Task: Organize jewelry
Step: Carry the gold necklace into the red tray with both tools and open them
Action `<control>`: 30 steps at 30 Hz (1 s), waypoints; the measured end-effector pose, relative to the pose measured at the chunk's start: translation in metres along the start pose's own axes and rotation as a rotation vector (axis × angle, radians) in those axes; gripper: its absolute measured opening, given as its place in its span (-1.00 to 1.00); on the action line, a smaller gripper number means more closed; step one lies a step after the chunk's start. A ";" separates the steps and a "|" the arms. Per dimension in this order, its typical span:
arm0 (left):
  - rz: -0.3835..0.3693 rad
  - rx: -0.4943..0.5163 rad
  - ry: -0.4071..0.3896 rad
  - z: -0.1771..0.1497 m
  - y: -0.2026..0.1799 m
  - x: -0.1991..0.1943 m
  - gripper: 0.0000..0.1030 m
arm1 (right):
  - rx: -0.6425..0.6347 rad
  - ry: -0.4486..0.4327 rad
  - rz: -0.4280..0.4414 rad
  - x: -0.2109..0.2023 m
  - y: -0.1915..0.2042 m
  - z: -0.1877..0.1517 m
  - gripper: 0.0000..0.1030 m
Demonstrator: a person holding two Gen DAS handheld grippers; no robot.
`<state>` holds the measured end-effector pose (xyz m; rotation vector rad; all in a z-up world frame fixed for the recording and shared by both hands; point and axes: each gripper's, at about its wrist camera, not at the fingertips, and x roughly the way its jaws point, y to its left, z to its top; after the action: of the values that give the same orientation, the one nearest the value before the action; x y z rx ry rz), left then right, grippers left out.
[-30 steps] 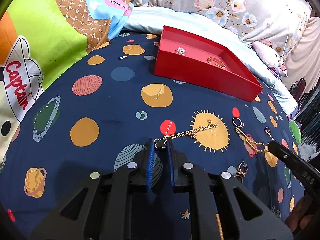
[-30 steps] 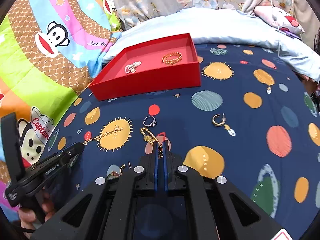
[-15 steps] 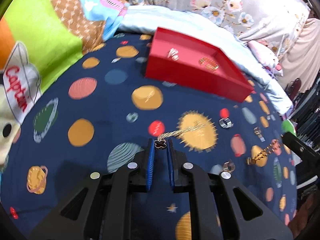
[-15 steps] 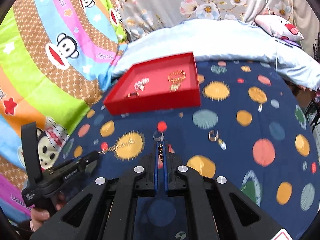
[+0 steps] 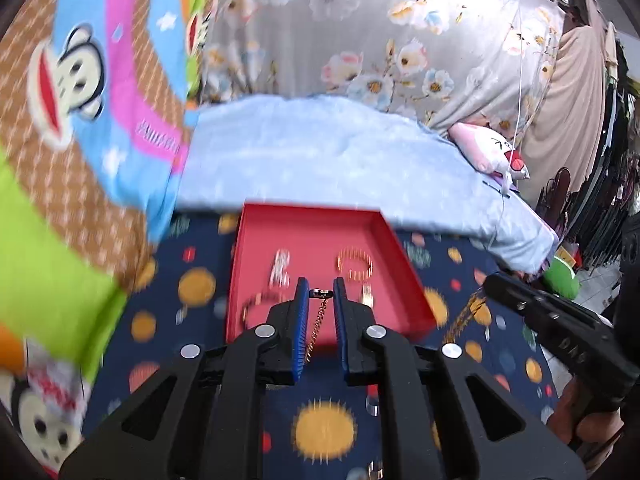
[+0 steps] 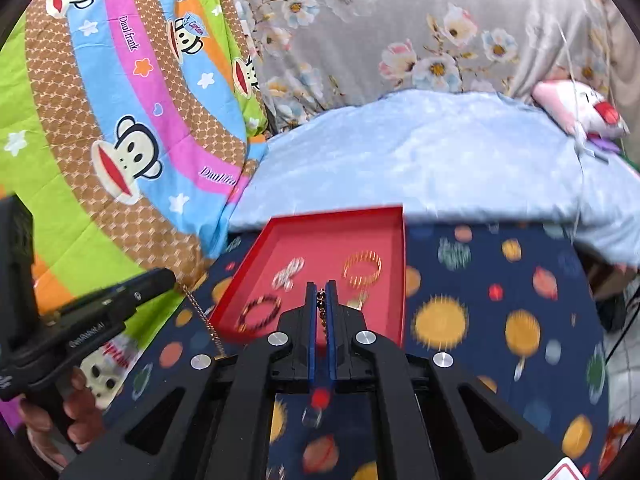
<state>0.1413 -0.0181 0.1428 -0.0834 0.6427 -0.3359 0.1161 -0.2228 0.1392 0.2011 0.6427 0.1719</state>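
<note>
Left gripper clamps a gold clover-charm chain; right gripper clamps a gold link chain, both near the shallow red rectangular tray.

Red tray open-topped on the planet-print bedspread, inside it a gold bangle far right, silver sparkly piece far left, dark beaded bracelet near left, gold clover chain dangling over the tray's near edge, second gold chain hanging above the tray's near wall
</note>
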 end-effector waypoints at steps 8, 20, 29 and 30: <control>-0.028 -0.019 -0.001 0.051 -0.005 0.063 -0.77 | -0.011 0.007 -0.027 0.062 -0.014 0.044 -0.93; 0.014 -0.035 0.088 0.042 0.007 0.143 -0.77 | -0.014 0.114 -0.075 0.135 -0.034 0.025 -0.93; 0.062 -0.043 0.053 0.036 0.016 0.139 -0.01 | -0.004 0.105 -0.101 0.141 -0.040 0.016 -0.58; 0.065 -0.045 0.049 0.036 0.017 0.137 0.05 | -0.001 0.097 -0.102 0.136 -0.041 0.015 -0.56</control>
<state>0.2697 -0.0487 0.0898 -0.0974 0.6999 -0.2612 0.2366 -0.2342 0.0627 0.1596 0.7476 0.0842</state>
